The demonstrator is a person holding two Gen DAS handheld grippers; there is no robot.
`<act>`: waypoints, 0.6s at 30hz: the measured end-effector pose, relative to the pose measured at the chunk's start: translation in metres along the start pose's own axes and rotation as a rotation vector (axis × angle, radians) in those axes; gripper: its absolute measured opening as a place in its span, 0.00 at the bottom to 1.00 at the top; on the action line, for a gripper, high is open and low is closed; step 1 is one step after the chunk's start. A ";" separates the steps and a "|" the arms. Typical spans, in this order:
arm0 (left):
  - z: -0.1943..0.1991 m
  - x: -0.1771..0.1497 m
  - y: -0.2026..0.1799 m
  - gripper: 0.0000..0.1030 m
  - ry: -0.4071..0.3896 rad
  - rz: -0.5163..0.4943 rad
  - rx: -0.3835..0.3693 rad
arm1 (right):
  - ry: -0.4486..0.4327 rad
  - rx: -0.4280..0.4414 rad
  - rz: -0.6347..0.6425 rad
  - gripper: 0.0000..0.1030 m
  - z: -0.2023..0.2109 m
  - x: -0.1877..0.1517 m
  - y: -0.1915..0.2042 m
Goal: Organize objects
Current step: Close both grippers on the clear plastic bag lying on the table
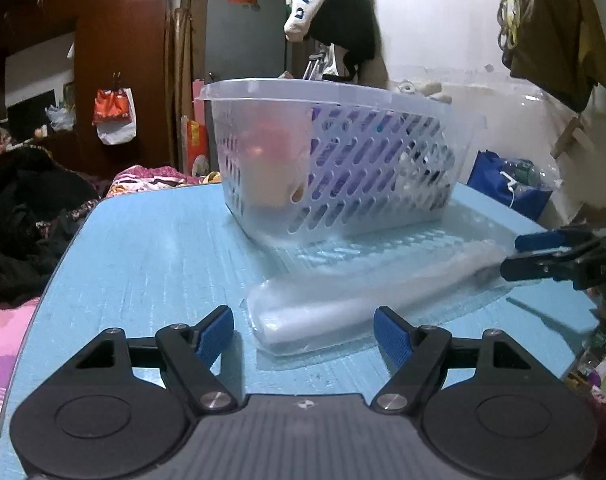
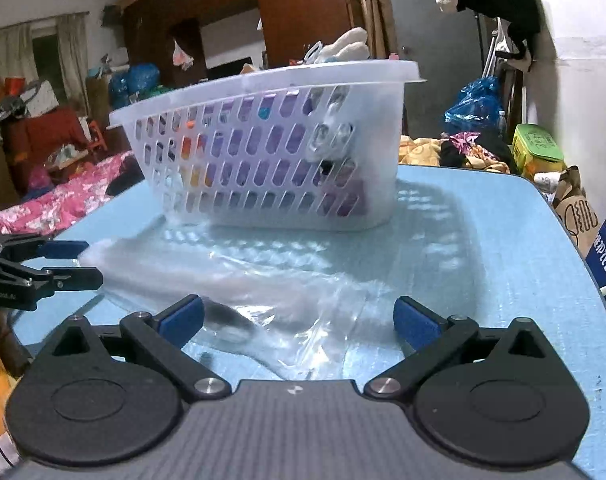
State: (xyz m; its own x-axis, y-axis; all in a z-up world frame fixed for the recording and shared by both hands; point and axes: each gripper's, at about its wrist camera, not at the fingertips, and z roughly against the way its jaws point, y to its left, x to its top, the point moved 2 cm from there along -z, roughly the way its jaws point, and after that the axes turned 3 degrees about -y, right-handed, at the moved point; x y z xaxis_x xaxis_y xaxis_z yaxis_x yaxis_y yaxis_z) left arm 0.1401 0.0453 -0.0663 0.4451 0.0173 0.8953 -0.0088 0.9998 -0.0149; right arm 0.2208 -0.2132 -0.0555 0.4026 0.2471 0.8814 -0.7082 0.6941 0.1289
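A clear plastic bag (image 1: 343,304) with a long white object inside lies on the light-blue table (image 1: 151,248), just in front of a white perforated basket (image 1: 343,168) that holds several items. My left gripper (image 1: 303,330) is open, its jaws to either side of the bag's near end. My right gripper (image 2: 299,320) is open over the bag's other end (image 2: 263,280). The basket also shows in the right wrist view (image 2: 271,152). Each gripper shows at the edge of the other's view, the right gripper (image 1: 515,254) and the left gripper (image 2: 85,262).
Bedding and dark clothes (image 1: 23,220) lie left of the table. Blue bags (image 2: 475,100), a green box (image 2: 537,148) and a paper bag (image 2: 575,208) sit beyond the table's right edge (image 2: 575,248). Clothes (image 1: 335,12) hang behind the basket.
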 end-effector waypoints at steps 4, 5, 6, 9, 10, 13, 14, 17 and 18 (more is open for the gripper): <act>-0.002 -0.001 -0.007 0.81 0.003 -0.030 0.016 | 0.007 -0.009 0.006 1.00 0.000 0.000 0.002; -0.002 -0.001 -0.008 0.81 0.003 -0.034 0.018 | 0.008 -0.007 0.008 1.00 0.000 0.000 0.002; -0.003 -0.002 -0.009 0.82 0.002 -0.038 0.020 | 0.010 -0.005 0.010 1.00 -0.001 0.000 0.002; -0.003 -0.001 -0.009 0.83 0.002 -0.040 0.025 | 0.018 -0.001 0.025 0.99 -0.002 0.000 0.004; -0.003 -0.001 -0.008 0.84 0.002 -0.038 0.029 | 0.022 0.000 0.030 0.97 -0.002 0.000 0.004; -0.002 -0.001 -0.004 0.84 0.000 -0.026 0.038 | 0.032 0.005 0.048 0.95 -0.003 0.000 0.005; -0.002 -0.001 -0.003 0.84 -0.001 -0.026 0.036 | 0.034 0.008 0.057 0.94 -0.003 0.000 0.006; -0.003 -0.001 -0.005 0.84 -0.002 -0.035 0.036 | 0.036 0.003 0.088 0.87 -0.003 0.000 0.011; -0.003 0.000 -0.005 0.84 -0.004 -0.035 0.034 | 0.036 0.002 0.100 0.86 -0.003 -0.001 0.012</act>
State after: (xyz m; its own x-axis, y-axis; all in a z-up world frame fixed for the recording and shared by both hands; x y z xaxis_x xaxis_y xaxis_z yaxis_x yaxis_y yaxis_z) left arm 0.1429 0.0400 -0.0682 0.4420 -0.0180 0.8968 -0.0239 0.9992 0.0318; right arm 0.2136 -0.2027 -0.0561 0.3502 0.3393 0.8731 -0.7472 0.6632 0.0420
